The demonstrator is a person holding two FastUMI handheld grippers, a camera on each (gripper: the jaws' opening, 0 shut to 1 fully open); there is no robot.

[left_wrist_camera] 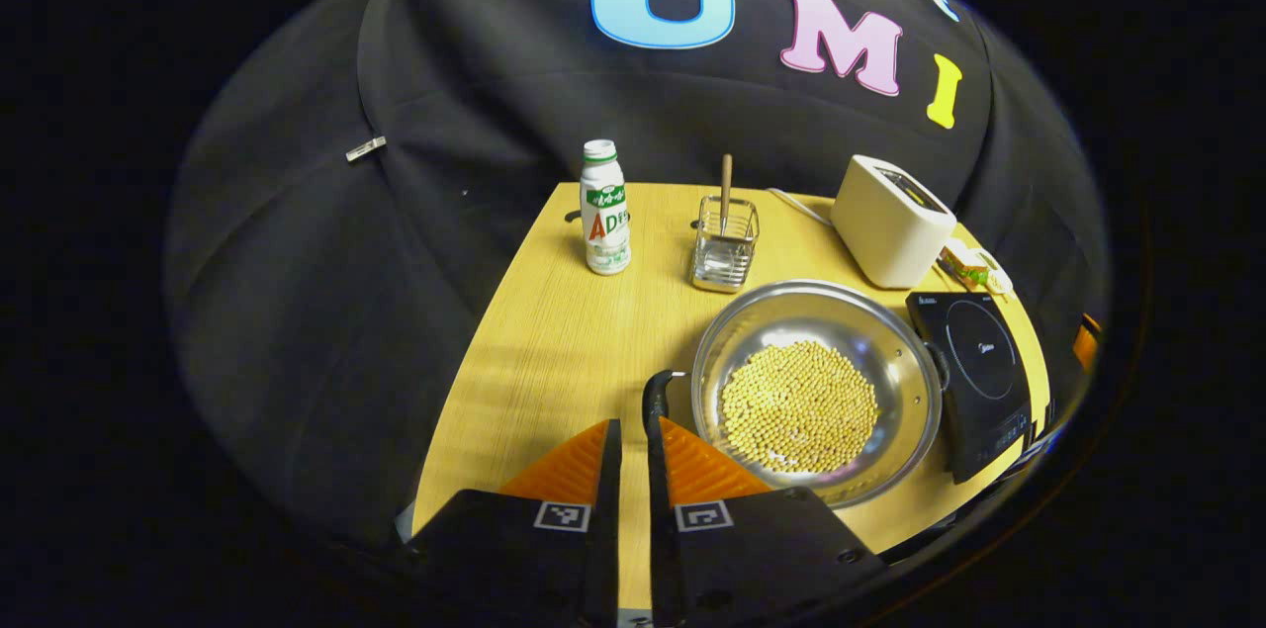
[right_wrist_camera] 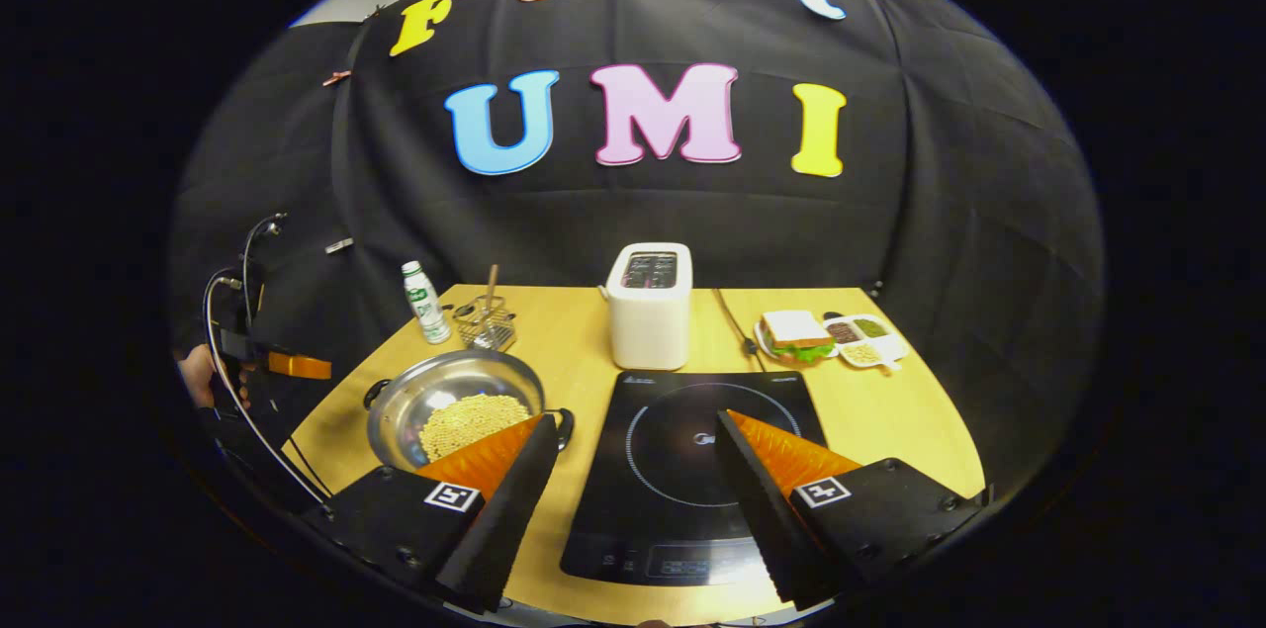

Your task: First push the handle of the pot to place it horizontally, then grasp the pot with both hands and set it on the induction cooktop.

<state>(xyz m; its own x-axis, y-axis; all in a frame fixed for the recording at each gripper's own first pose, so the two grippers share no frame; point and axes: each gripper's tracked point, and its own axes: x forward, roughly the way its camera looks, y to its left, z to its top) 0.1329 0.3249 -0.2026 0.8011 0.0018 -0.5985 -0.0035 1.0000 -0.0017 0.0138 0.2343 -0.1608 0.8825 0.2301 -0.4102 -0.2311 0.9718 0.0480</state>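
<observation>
Steel pot of beans beside the black cooktop

The shallow, round steel pot point(right_wrist_camera: 455, 401), upright on the wooden table and part-filled with pale yellow beans, has small dark side handles at 9 and 3 o'clock; the flat black induction cooktop point(right_wrist_camera: 682, 470) lies just beside it at 3 o'clock.

At the table's point(right_wrist_camera: 890, 410) far left stands a drink bottle point(right_wrist_camera: 422, 302), a wire holder point(right_wrist_camera: 487, 326) with a wooden stick just beside it. A toaster point(right_wrist_camera: 649, 304) sits far centre. A sandwich tray point(right_wrist_camera: 829, 336) lies far right.
</observation>
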